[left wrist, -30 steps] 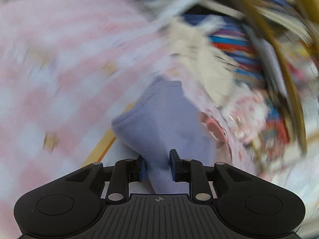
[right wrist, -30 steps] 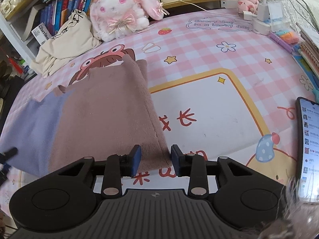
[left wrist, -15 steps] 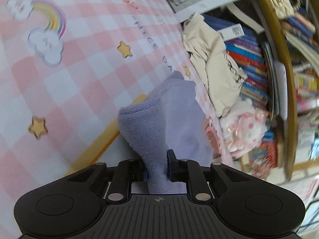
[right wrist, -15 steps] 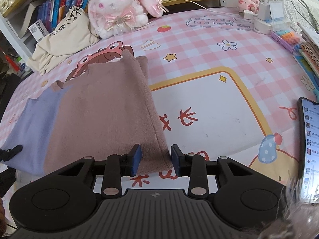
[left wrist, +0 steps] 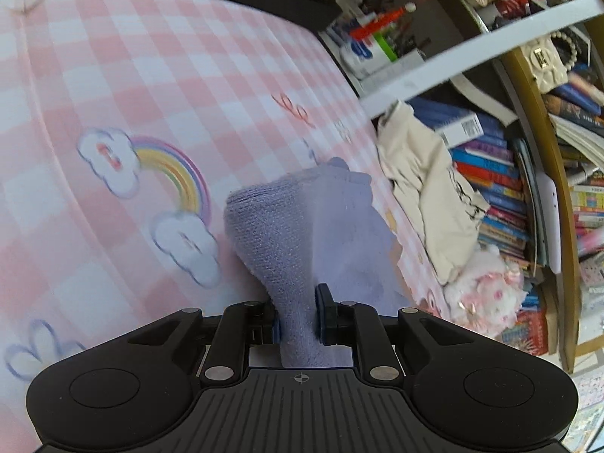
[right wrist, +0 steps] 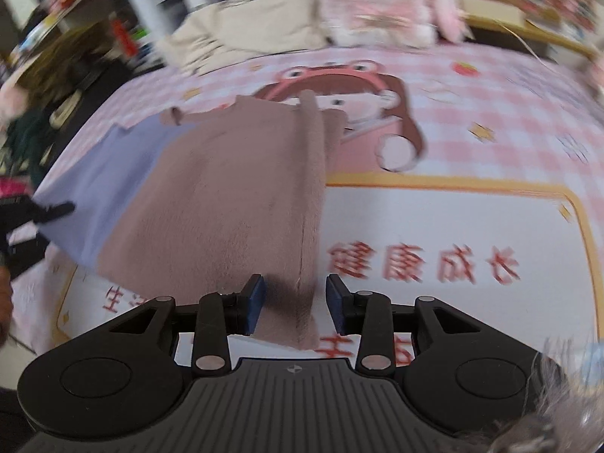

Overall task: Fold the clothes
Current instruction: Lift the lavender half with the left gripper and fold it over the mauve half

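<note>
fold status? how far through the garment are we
Done: the brown-and-lilac garment already lies doubled on the pink mat, layered edges showing near the right gripper. In hand: the left gripper is shut on the lilac end; the right jaws are opening, brown corner between them with gaps either side. Left: another fold, probably. The cream garment by the books looks unfolded.

Right wrist view is motion-blurred: printed characters on the mat (right wrist: 422, 264) unreadable, far shelf items (right wrist: 75, 37) indistinct. The garment (left wrist: 302, 249) hides the mat beneath; book titles (left wrist: 490, 173) illegible.
</note>
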Demonstrator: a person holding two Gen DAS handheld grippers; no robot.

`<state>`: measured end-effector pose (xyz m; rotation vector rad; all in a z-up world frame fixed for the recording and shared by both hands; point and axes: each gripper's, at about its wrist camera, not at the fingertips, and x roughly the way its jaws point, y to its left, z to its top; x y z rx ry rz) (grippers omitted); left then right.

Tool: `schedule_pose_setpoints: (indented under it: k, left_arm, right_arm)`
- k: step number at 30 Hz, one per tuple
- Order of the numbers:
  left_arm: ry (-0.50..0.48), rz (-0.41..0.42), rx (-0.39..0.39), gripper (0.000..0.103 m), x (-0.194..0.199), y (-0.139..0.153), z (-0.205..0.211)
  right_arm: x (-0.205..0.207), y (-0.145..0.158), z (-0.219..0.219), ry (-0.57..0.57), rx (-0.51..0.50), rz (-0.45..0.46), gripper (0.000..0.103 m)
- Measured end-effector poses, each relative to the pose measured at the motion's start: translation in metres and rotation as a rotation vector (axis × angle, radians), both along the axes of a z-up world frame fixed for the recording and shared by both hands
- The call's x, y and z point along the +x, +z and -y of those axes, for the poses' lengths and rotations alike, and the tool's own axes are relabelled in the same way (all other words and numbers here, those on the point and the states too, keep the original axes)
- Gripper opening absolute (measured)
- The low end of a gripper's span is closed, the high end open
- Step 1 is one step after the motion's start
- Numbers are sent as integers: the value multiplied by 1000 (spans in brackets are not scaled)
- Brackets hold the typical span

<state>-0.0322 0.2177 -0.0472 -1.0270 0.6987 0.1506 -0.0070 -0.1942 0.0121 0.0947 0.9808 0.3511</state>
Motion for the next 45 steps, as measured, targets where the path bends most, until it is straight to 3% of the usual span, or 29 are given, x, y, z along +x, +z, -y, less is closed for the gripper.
schedule_pose_setpoints:
  k: [11, 16, 25, 33, 35, 39, 45]
  left_arm:
    - [31, -1, -28, 18, -4, -2, -11]
    - [38, -8, 16, 18, -4, 2, -5]
    - [89, -22, 17, 19, -4, 4, 1]
    - [73, -65, 128, 18, 3, 16, 12]
    - [78, -71, 147, 17, 4, 18, 15]
    - [89, -71, 197, 16, 5, 29, 25]
    - [64, -16, 314, 15, 5, 65, 49]
  right_arm:
    - [45, 2, -12, 51, 2, 26, 39]
    - [64, -3, -9, 66, 25, 8, 39]
    - [85, -9, 4, 85, 94, -7, 41]
    - [101, -5, 24, 60, 161, 20, 41]
    - [106, -6, 31, 43, 185, 20, 37]
    - [115, -13, 38, 57, 229, -20, 15]
    - [118, -18, 34, 120, 226, -17, 10]
